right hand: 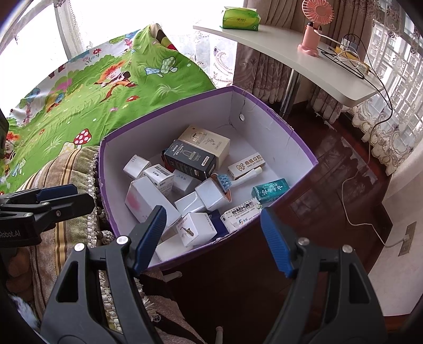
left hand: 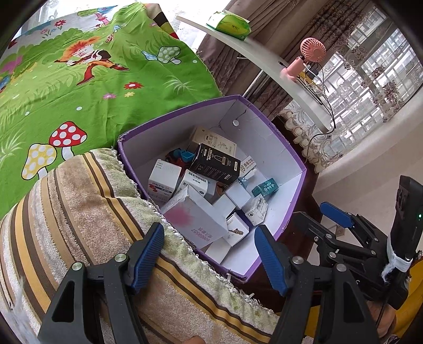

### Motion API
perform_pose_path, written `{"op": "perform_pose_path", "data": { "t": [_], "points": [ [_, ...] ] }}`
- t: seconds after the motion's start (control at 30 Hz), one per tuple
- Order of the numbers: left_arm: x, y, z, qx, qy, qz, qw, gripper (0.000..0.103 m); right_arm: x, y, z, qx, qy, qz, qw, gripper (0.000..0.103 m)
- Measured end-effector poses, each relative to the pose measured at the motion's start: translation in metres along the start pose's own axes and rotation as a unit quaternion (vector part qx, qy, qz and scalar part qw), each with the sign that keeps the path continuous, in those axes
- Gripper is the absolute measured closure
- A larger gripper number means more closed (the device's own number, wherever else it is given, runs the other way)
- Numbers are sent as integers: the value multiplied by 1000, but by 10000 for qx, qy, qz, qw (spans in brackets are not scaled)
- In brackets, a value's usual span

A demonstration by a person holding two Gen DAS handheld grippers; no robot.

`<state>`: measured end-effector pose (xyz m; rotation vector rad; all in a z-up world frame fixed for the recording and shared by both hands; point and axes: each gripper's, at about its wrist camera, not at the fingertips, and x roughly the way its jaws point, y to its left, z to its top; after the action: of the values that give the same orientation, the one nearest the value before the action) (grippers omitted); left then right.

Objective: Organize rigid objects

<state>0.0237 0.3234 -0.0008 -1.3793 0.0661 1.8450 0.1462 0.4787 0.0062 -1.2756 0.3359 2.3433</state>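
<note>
A purple box with white inner walls holds several small cartons in a loose heap. Among them are a black carton, a cream carton, a teal carton and a big white carton with a pink blotch. My left gripper hovers open over the box's near left corner, nothing between its blue pads. My right gripper stands open above the box's near edge, also empty. Each gripper shows at the side of the other's view.
The box rests against a striped fringed towel beside a green cartoon sheet. Behind it, a white curved shelf carries a pink fan, a green tissue pack and cables. Dark wooden floor lies to the right.
</note>
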Motion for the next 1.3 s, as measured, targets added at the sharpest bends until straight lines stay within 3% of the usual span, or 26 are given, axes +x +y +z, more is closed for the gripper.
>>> {"op": "perform_pose_path", "data": {
  "t": [1.3],
  "points": [
    [1, -2, -1, 54, 23, 8, 10000, 28, 3, 0, -1, 5, 22, 20, 10000, 26]
  ]
}}
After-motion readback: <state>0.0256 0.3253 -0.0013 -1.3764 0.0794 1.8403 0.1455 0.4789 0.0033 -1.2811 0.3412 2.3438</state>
